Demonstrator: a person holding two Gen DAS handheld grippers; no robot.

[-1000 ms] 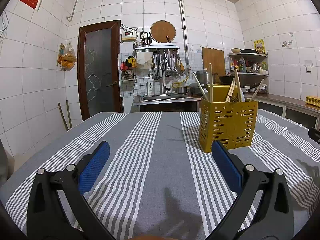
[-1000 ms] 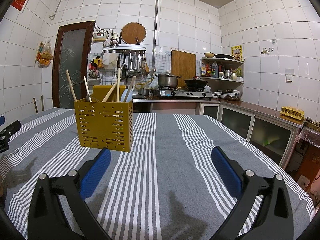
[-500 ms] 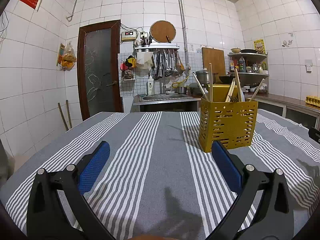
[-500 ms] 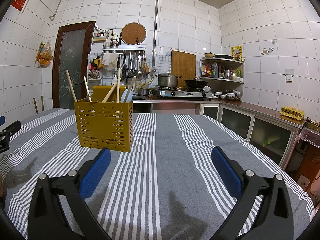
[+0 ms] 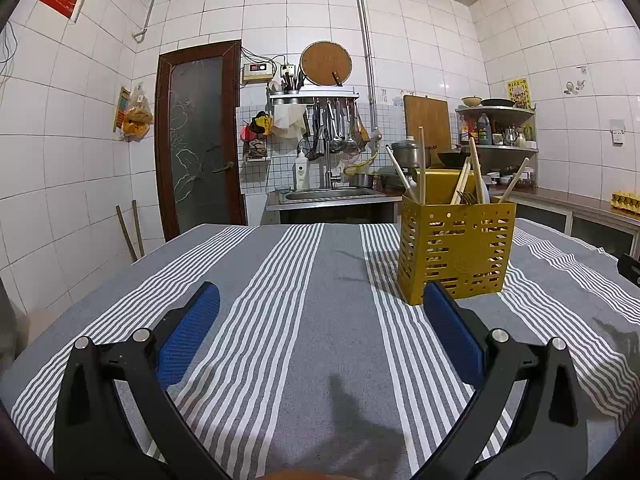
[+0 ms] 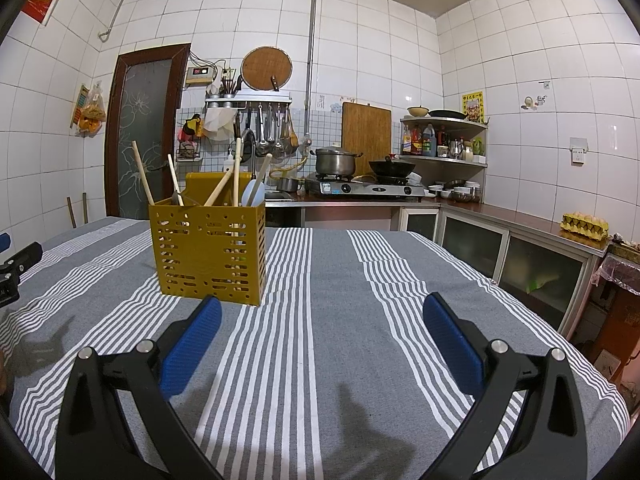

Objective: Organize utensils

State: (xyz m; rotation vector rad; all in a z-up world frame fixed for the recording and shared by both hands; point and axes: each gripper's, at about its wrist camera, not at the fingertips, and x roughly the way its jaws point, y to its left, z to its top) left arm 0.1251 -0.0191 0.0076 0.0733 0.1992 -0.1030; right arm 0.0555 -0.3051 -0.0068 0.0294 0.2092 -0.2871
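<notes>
A yellow perforated utensil holder (image 5: 456, 250) stands upright on the grey striped tablecloth (image 5: 312, 320), ahead and right of my left gripper (image 5: 320, 304). Wooden chopsticks (image 5: 421, 164), a fork and a pale spoon stick up out of it. In the right wrist view the same utensil holder (image 6: 210, 252) sits ahead and left of my right gripper (image 6: 322, 310), with chopsticks (image 6: 142, 172) and a light blue spoon (image 6: 254, 192) inside. Both grippers hang low over the cloth, open, with nothing between their blue pads. No loose utensil lies on the cloth in either view.
The left gripper's black body (image 6: 16, 268) shows at the left edge of the right wrist view. Beyond the table are a sink (image 5: 332, 196), a stove with a pot (image 6: 335, 162) and wok, cabinets (image 6: 520, 256) on the right, and a door (image 5: 200, 140).
</notes>
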